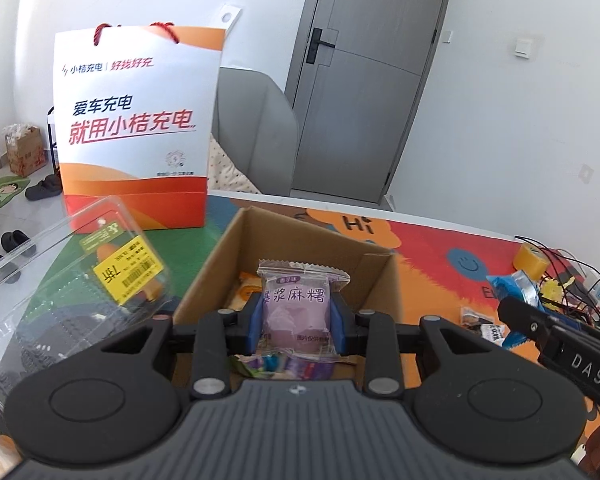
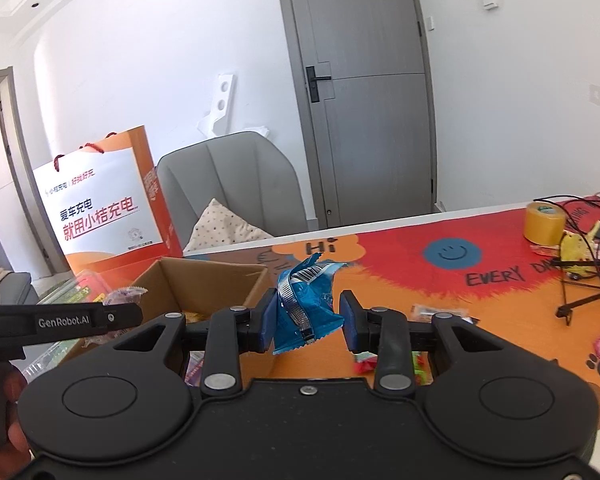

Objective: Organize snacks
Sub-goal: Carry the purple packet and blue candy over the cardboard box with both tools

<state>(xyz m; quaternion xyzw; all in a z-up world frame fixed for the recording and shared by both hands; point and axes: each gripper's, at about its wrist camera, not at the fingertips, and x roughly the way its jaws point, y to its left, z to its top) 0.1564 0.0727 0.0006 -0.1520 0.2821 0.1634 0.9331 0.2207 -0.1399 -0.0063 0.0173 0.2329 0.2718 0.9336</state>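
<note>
Hovering above the cardboard box, the left gripper pinches a purple mochi packet for dropping; at 3 o'clock, the right gripper clamps a blue wrapper.

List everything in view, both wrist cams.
purple snack pack: 1, purple, in left tool above cardboard box
blue snack pack: 1, blue, between right tool's pads
cardboard box: 1, brown, open, on mat
gift bag: 1, white-orange, behind box
clear clamshell: 1, transparent, left of box
tape roll: 1, yellow, far right
loose snacks: several, on mat
chair: 1, grey
door: 1, grey
left tool: black
right tool: black
</note>
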